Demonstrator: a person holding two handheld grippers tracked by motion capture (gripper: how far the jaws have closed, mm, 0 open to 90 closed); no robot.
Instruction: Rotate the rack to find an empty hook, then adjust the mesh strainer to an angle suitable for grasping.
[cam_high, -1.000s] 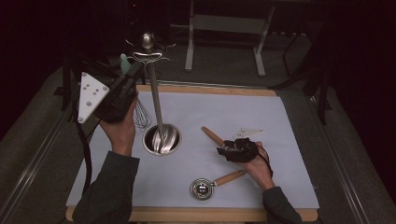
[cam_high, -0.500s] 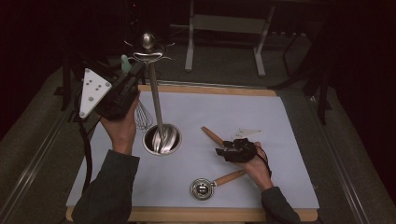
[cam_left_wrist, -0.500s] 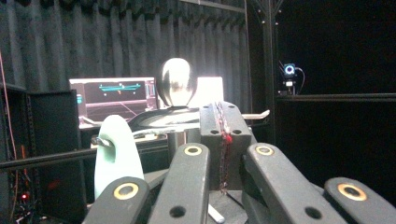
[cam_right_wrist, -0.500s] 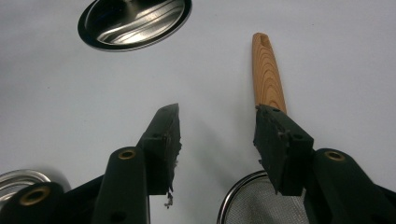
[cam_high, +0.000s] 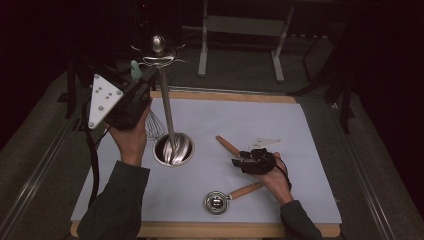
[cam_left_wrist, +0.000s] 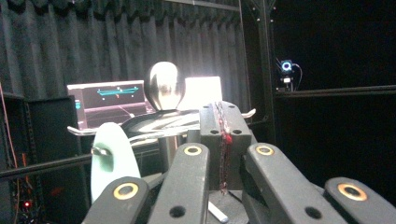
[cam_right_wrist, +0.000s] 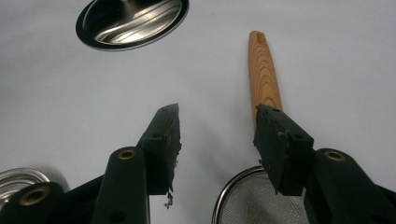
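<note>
The left claw (cam_high: 142, 85) stayed shut on a whisk's (cam_high: 155, 125) mint handle by the rack; the right claw (cam_right_wrist: 217, 135) gaped over a strainer (cam_right_wrist: 259, 198).

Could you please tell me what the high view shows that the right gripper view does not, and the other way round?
The high view adds the stand's tall pole with its knob, a whisk beside the pole, and the left gripper raised near the top. The right gripper view adds the sieve mesh below the open right gripper. Both show the stand's round base and the wooden handle.
</note>
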